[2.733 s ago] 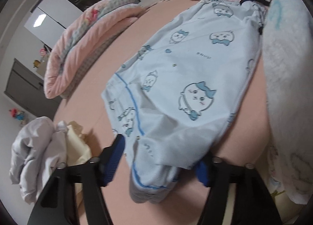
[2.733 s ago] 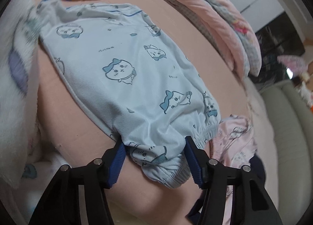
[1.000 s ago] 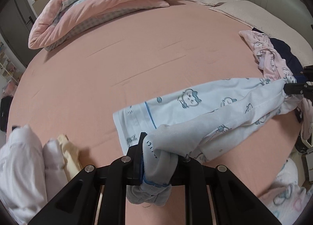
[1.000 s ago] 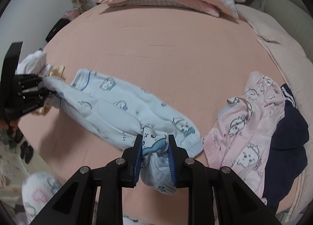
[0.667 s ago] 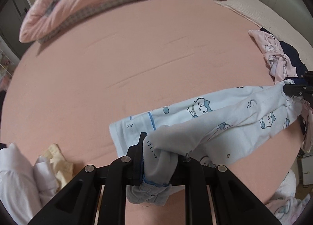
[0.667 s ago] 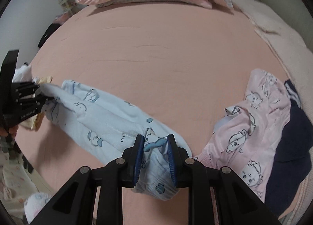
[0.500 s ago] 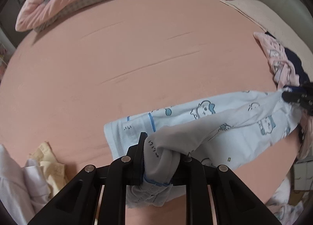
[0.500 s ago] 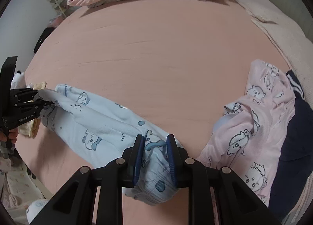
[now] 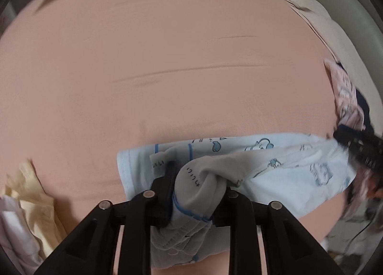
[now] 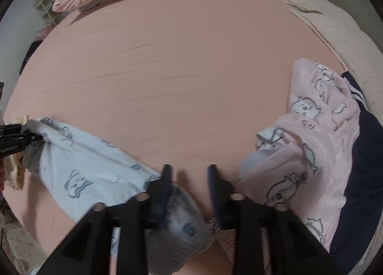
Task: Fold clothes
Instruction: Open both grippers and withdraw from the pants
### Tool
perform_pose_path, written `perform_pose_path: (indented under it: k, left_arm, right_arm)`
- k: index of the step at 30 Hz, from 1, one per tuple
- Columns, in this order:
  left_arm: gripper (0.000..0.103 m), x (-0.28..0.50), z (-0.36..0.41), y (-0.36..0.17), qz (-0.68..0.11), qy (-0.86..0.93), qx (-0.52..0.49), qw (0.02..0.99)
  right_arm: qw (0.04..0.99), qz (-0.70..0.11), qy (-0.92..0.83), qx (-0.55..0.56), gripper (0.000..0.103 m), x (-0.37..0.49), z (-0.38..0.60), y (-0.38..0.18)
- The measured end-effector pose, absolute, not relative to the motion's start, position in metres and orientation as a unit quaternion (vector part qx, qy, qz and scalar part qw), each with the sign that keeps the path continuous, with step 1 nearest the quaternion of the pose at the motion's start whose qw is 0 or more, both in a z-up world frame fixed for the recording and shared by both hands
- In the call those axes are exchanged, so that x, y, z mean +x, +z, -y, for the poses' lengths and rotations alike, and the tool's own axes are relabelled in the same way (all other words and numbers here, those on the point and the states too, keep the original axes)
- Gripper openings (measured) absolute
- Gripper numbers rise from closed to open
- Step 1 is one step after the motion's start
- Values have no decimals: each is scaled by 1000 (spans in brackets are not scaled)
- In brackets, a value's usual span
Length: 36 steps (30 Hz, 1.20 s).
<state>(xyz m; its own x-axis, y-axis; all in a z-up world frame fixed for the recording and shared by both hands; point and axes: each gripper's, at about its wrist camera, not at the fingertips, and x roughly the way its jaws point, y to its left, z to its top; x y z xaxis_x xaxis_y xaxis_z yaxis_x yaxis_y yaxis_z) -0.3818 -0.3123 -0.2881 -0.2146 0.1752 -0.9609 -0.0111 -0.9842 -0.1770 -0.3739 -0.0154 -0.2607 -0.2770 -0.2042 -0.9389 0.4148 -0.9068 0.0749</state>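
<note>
Two hand-held grippers work one garment: the pale blue cartoon-print pyjama piece lies folded lengthwise in a long band across the lower part of the pink bed sheet, stretched between them. In the left wrist view the left hand-held gripper has a bunched end of the cloth wedged between its jaws at the lower middle of the frame, pinched though its jaws have just been easing apart. In the right wrist view the right hand-held gripper stands spread, its jaws having just been opening; bare sheet shows between the blue pads, and the garment's other end slumps below and left of them, apparently let go. The step in hand looks like laying the folded band down and releasing it. To do that well, the left end should probably be set flat on the sheet before the jaws part fully, so the bunched cuff does not spring back and undo the fold; both tools should then lift straight off so the pads do not drag the fabric. The pink pyjama top and a dark garment at the right of the frame lie just beside the released end and should stay clear of it.
</note>
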Motion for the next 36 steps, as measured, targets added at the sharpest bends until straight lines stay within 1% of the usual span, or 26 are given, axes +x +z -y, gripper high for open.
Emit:
perform_pose_path:
  k: [1,2,3,4,5,6,7,9,10,14,18,20,23,25,27,30,32,36]
  left_arm:
    - [29,-381,313,-287,69,776,-625,56]
    - [44,-380,314,-284,65,776,-625,48]
    - [71,-378,314,-281,52,780,-623,31]
    - [80,-376,314,-276,37,788,-615,12]
    - [84,-375,315,-271,23,795,-606,-7]
    - [84,-372,316,-266,12,802,-596,-23]
    - [84,-369,319,-261,22,808,-589,-25]
    - [84,-365,326,-251,56,809,-585,-19]
    - [84,-361,329,-246,71,811,-580,-19]
    - [84,-338,328,-226,86,825,-558,-20]
    - [84,-311,328,-222,104,830,-548,-29]
    - [84,-297,330,-223,122,830,-543,-28]
    - [84,-272,325,-227,151,830,-536,-24]
    - [84,-259,317,-229,175,827,-534,-19]
    - [84,-251,317,-234,202,823,-531,-18]
    - [84,-243,313,-239,234,816,-528,-19]
    - [84,-239,308,-241,237,816,-528,-19]
    - [84,-226,293,-245,198,824,-530,-36]
  right_arm:
    - [188,-91,-797,567,53,-374,14,-258]
    - [180,-90,-800,565,55,-375,12,-256]
    - [178,-80,-802,565,55,-375,10,-251]
    - [177,-70,-803,565,55,-375,7,-247]
    - [174,-58,-804,566,55,-375,4,-242]
    - [172,-47,-805,567,56,-374,0,-236]
    - [168,-30,-810,561,59,-372,-4,-228]
    - [169,-8,-814,555,65,-368,-11,-216]
    - [168,2,-816,553,66,-364,-14,-211]
    - [174,23,-822,542,67,-346,-20,-192]
    - [160,17,-825,542,67,-331,-30,-183]
    - [151,37,-820,550,67,-321,-40,-188]
    - [156,100,-807,561,67,-305,-50,-197]
    - [165,151,-795,564,73,-296,-56,-203]
    - [181,187,-784,564,73,-286,-57,-206]
    - [174,205,-778,567,74,-275,-57,-211]
    - [169,212,-776,570,74,-269,-55,-214]
    - [157,245,-768,570,74,-258,-56,-222]
